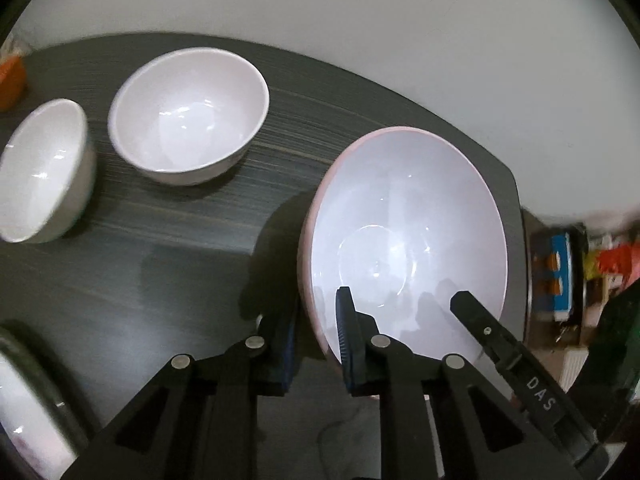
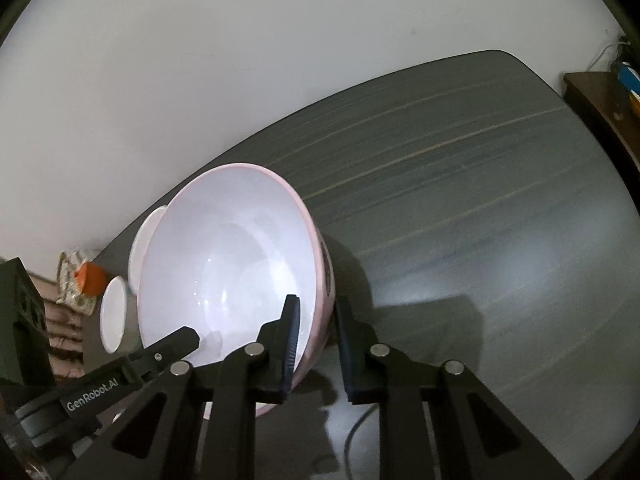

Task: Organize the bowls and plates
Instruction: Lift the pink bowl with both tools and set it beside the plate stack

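Landmark: the big pink bowl point(image 1: 404, 236), white inside, at the right end of the dark table point(image 2: 480, 200); every place below is told from it
Done so far: judged from how things lie, little is sorted; nothing shows stacked yet
Left to do: two white bowls sit apart to the left of the pink bowl, the wider white bowl point(image 1: 188, 116) nearer it and the smaller white bowl point(image 1: 44, 172) farther out; a dark-rimmed dish point(image 1: 28, 396) shows at the near left corner, well apart from the pink bowl; these look unnested
Step in hand: likely a two-handed lift of the pink bowl, to carry or to nest the others in
Left gripper point(image 1: 318, 332): clamped on the pink bowl's near-left rim, one finger outside the wall, the other inside; pitched steeply down
Right gripper point(image 2: 318, 340): clenched on the pink bowl's opposite wall, one pad within, one without; angled down, less steeply
Pink bowl's seat: whether it rests on the table or hangs just clear, I cannot tell
Beyond the bowls: an orange object point(image 2: 90, 278) lies past the table's far-left edge
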